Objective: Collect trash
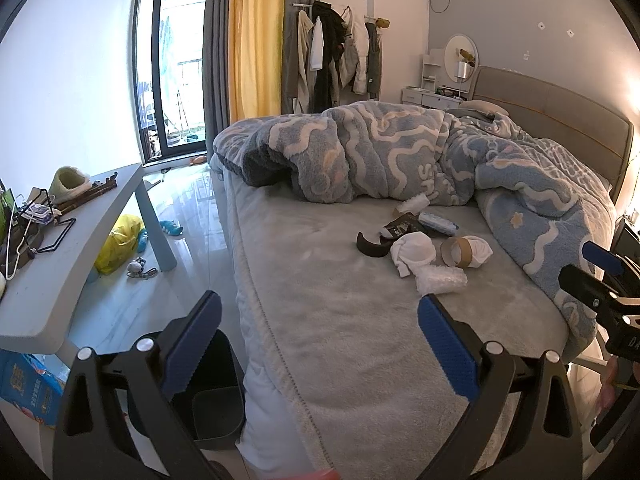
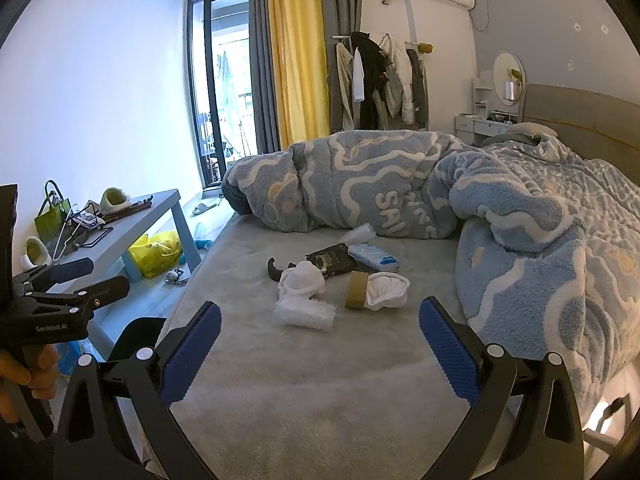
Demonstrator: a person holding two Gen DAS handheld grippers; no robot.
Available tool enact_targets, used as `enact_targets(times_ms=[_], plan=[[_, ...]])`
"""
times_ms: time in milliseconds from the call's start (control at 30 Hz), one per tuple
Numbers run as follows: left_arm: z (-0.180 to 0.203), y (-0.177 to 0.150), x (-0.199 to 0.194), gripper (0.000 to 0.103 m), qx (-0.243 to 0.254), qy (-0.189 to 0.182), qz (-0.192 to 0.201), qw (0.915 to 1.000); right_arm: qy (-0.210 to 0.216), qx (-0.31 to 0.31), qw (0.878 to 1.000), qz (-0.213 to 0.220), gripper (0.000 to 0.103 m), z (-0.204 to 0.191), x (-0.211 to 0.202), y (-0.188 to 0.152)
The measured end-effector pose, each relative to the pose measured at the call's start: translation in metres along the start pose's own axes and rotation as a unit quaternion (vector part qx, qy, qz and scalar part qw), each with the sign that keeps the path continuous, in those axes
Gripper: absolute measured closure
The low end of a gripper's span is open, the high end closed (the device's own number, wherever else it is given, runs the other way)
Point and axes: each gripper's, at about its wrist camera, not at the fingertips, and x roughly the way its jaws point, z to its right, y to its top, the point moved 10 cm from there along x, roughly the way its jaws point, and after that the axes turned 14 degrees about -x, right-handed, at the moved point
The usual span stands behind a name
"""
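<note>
A heap of trash lies on the grey bed sheet (image 1: 340,320): a cardboard tape roll (image 1: 456,251) (image 2: 357,289), crumpled white tissues (image 1: 414,251) (image 2: 300,280), a bubble-wrap piece (image 1: 440,280) (image 2: 304,314), a black packet (image 1: 402,225) (image 2: 330,261), a blue-white tissue pack (image 1: 438,223) (image 2: 374,258) and a curved black piece (image 1: 370,246). My left gripper (image 1: 320,334) is open and empty, over the bed's near corner, short of the heap. My right gripper (image 2: 320,336) is open and empty, just before the heap. A black bin (image 1: 212,396) stands on the floor below the left gripper.
A blue patterned duvet (image 1: 400,156) is piled behind and right of the trash. A grey side table (image 1: 80,248) with slippers and hangers stands left. A yellow bag (image 1: 120,242) and small toys lie on the floor. A clothes rack (image 2: 380,80) stands behind.
</note>
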Motion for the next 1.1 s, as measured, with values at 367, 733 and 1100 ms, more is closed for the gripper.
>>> enact_targets(times_ms=[367,733,1100], plan=[[-0.0004,-0.0001,0.0004,0.003,-0.001,0.001,0.000,1.0000,0.000,-0.001,1.000,0.000,0.003,0.0008,0.0002,-0.0006],[-0.0004,-0.0001,0.0004,0.003,-0.001,0.000,0.000,1.0000,0.002,-0.003,1.000,0.001,0.003,-0.0007,0.0005,-0.0015],[-0.0004,-0.0001,0.0004,0.003,0.000,0.001,0.000,1.0000,0.003,-0.001,1.000,0.000,0.003,-0.0014,0.0008,-0.0019]])
